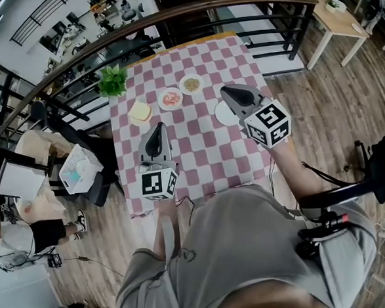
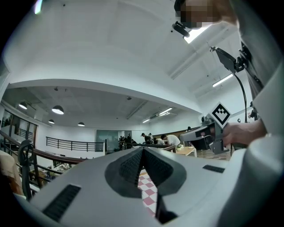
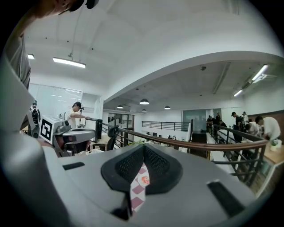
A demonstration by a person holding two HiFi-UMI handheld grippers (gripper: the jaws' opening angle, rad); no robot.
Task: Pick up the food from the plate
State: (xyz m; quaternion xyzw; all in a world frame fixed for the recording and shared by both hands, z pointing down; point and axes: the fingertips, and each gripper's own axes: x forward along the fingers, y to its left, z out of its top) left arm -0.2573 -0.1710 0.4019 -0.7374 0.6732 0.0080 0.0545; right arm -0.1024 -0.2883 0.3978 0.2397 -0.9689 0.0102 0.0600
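A table with a pink checked cloth (image 1: 199,149) carries a plate with a slice of bread (image 1: 139,111), a plate of red food (image 1: 170,97) and a plate of pale grains (image 1: 191,84). A bare white plate (image 1: 221,116) lies half hidden under my right gripper (image 1: 226,90), which hovers above the table's right side. Its jaws are shut with nothing between them, and the red food (image 3: 144,179) shows through the slit below them. My left gripper (image 1: 158,128) hangs over the table's near left part, below the bread plate, also shut and empty.
A green plant (image 1: 112,80) stands at the table's far left corner. A curved wooden railing (image 1: 170,16) runs behind the table. A chair with a white basket (image 1: 80,170) sits left of the table. A person (image 1: 20,228) stands at far left.
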